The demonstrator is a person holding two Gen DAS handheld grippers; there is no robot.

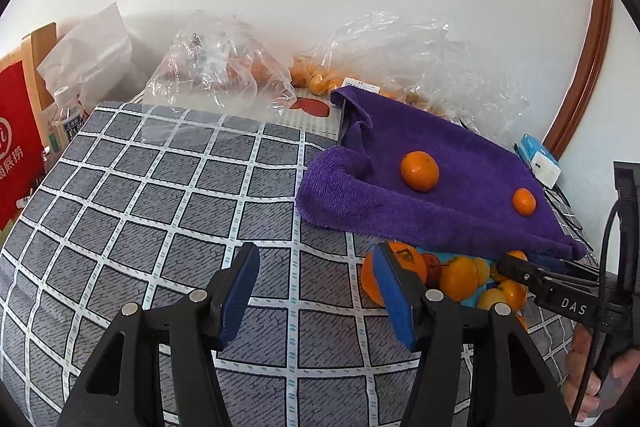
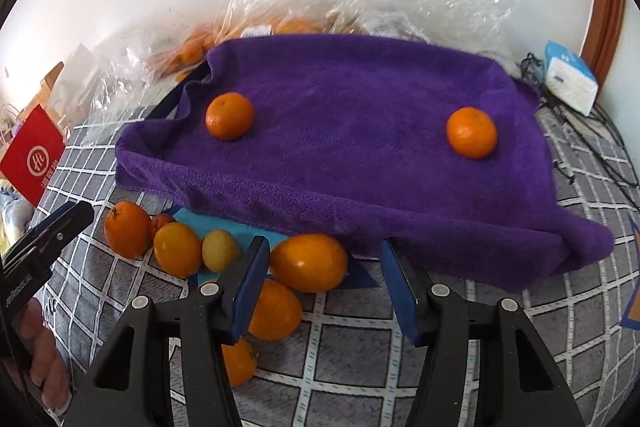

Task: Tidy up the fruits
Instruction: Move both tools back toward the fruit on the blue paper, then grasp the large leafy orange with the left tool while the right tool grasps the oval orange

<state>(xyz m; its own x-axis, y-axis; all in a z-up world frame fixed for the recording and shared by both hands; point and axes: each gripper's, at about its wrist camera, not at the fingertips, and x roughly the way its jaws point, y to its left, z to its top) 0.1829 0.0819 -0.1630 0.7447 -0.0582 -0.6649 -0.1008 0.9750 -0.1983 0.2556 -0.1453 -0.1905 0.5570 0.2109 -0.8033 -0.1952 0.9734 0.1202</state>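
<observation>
A purple towel (image 2: 360,131) covers a raised box and carries two mandarins, one at its left (image 2: 229,115) and one at its right (image 2: 472,132); both show in the left wrist view (image 1: 419,171) (image 1: 523,201). Several oranges and yellow fruits (image 2: 308,262) lie in a pile on the checked cloth below the towel's front edge. My right gripper (image 2: 324,267) is open just above this pile, a large orange between its blue pads. My left gripper (image 1: 316,277) is open and empty over the cloth, left of the pile (image 1: 460,277).
Clear plastic bags (image 1: 216,75) with more fruit lie along the back wall. A red paper bag (image 1: 16,139) and a water bottle (image 1: 66,119) stand at the left. A tissue pack (image 2: 570,79) and black cables lie at the right.
</observation>
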